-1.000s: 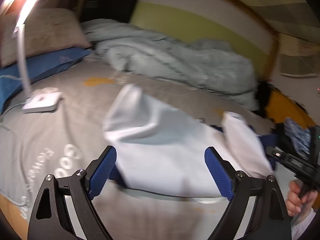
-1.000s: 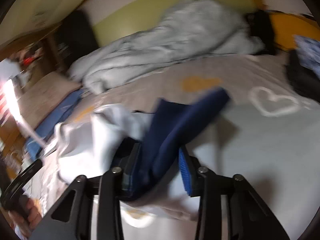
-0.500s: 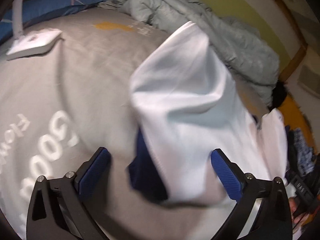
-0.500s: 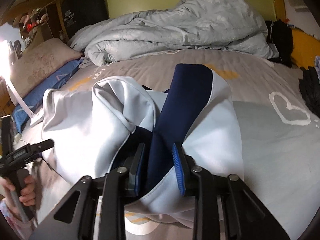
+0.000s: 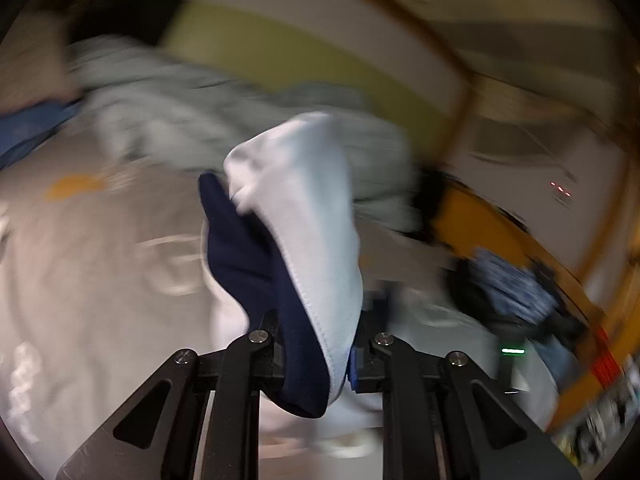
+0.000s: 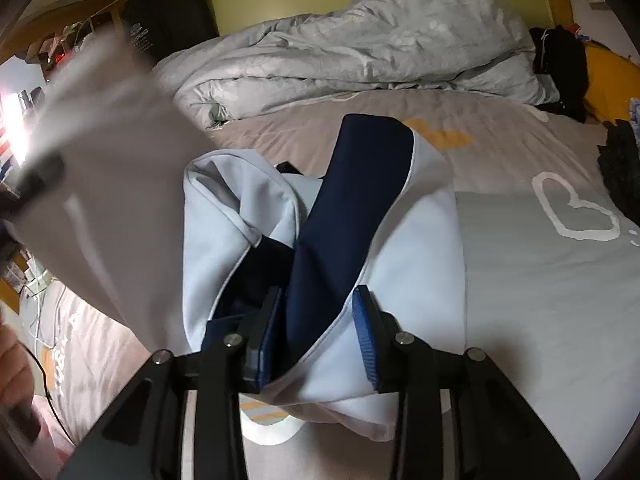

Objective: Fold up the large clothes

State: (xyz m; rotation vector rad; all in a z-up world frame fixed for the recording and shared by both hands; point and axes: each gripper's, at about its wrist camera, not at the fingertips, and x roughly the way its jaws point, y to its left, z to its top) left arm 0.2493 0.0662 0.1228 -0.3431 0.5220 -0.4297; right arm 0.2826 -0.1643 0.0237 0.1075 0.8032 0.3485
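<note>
Grey bedsheet printed with white hearts (image 6: 560, 280) covers a bed, with a rumpled pale grey duvet (image 6: 380, 52) heaped along the far side by a green and white wall. On the sheet lies a white garment with navy blue panels (image 6: 420, 248), partly lifted. Left gripper (image 5: 316, 354) is closing, its jaws clamped on a white and navy fold. Right gripper (image 6: 316, 340) is opening, a navy panel and white edge between its jaws.
</note>
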